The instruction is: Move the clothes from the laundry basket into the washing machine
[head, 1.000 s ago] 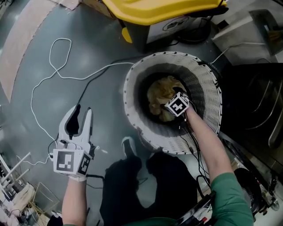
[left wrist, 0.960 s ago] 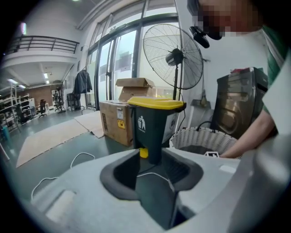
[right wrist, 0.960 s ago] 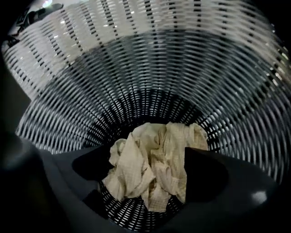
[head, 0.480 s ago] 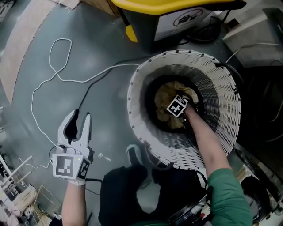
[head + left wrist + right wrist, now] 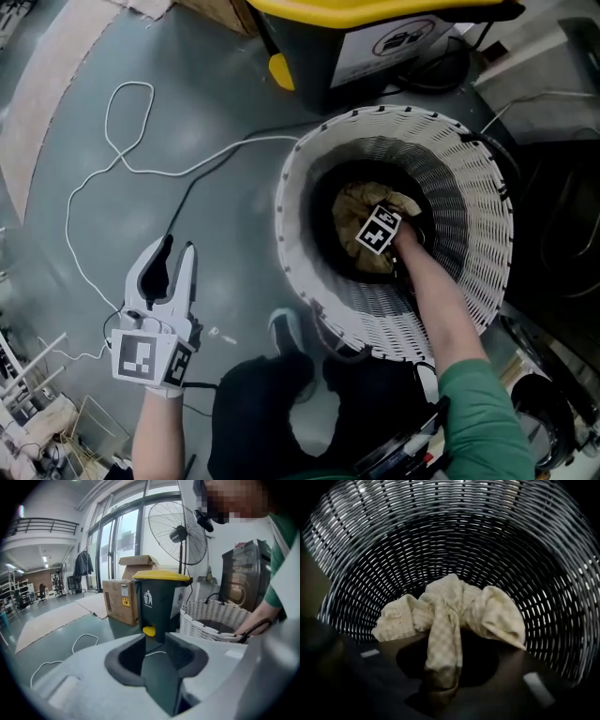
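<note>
Right gripper view: the right gripper (image 5: pixel 440 686) is seen at the bottom of the laundry basket (image 5: pixel 497 541). Its jaws have just been closing and are now pinched on 1 fold of the cream checked cloth (image 5: pixel 487 613). No transfer is judged done; lifting and carrying to the washing machine (image 5: pixel 243 571) remain. The pinched fold is drawn into a strip running away from the jaws, the rest spread sideways. The left gripper (image 5: pixel 178 251) is held spread and empty.
</note>
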The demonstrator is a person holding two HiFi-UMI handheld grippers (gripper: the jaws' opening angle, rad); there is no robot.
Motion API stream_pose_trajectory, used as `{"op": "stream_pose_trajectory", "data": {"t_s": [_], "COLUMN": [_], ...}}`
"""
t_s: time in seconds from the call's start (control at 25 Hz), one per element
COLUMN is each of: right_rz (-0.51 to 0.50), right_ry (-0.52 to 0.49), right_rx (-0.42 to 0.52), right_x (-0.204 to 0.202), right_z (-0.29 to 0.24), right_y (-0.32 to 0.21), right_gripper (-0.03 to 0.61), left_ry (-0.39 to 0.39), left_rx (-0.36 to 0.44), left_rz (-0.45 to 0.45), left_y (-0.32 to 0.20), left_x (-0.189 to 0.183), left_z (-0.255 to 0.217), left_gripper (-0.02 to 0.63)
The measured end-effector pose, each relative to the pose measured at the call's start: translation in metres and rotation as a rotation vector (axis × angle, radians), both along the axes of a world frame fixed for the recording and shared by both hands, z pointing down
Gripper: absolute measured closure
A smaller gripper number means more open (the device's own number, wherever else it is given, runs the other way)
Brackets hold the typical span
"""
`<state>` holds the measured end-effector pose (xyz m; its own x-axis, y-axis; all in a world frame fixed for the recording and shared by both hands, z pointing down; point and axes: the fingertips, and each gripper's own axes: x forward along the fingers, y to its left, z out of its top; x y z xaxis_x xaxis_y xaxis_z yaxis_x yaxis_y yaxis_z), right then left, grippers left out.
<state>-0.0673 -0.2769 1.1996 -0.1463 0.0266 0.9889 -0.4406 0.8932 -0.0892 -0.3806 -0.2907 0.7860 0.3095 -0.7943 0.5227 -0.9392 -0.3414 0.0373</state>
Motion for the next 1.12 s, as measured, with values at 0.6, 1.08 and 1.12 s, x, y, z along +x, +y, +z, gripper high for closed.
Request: {"op": "stream_pose_trajectory", "data": {"t_s": [0.6, 1.08, 1.12], "right_rz": [0.532, 0.607, 0.63], "right_ry": [-0.266, -0.372, -0.38], "right_rx": [-0.139, -0.064, -0.057], "right_x": [0.016, 0.024, 0.026], "right_z": [-0.192, -0.439, -0.462], "right_y": [0.021, 0.031, 0.036], "right_gripper": [0.483, 0.483, 0.483], "left_ry": [-0.014, 0.044, 0.047], "left_rx": [-0.042, 0.033, 0.043], "left_rz": [0.007, 0.02, 0.017], "left_y": [0.032, 0.026, 0.028], "left_x": [0.019, 0.06, 0.06], "left_z": [-0.135, -0.339, -0.359], "left_gripper": [0.495, 0.495, 0.495]}}
